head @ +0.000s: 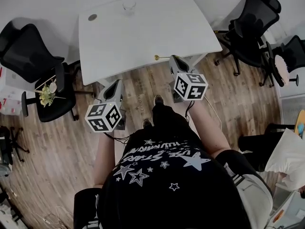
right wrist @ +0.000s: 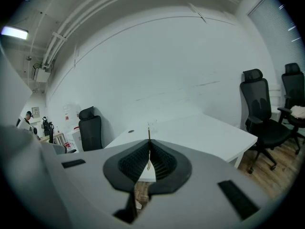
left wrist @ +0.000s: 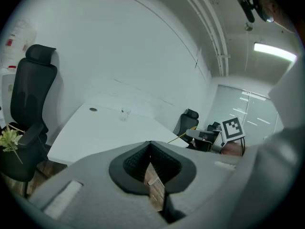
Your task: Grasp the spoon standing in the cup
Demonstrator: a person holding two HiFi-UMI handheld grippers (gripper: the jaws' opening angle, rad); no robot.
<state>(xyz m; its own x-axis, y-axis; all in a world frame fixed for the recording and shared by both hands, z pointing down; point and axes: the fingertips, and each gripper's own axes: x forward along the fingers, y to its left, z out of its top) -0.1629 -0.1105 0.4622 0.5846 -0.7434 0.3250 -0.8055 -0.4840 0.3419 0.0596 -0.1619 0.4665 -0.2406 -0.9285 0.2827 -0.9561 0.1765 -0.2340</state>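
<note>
A clear cup (head: 128, 6) stands near the far edge of the white table (head: 143, 32); it also shows small in the left gripper view (left wrist: 125, 113). My right gripper (head: 173, 57) hovers at the table's near edge, shut on a thin gold spoon (head: 161, 57) that sticks out to the left. In the right gripper view the spoon (right wrist: 148, 151) is a slim upright line pinched between the jaws. My left gripper (head: 116, 83) is over the wooden floor, short of the table, its jaws together with nothing in them (left wrist: 150, 143). Both grippers are far from the cup.
Black office chairs stand on the left (head: 28, 51) and right (head: 252, 23) of the table. One left chair (head: 52, 106) carries a small plant (head: 46, 95). A round grommet (head: 92, 17) sits in the tabletop. The person's feet (head: 158, 100) are on the wood floor.
</note>
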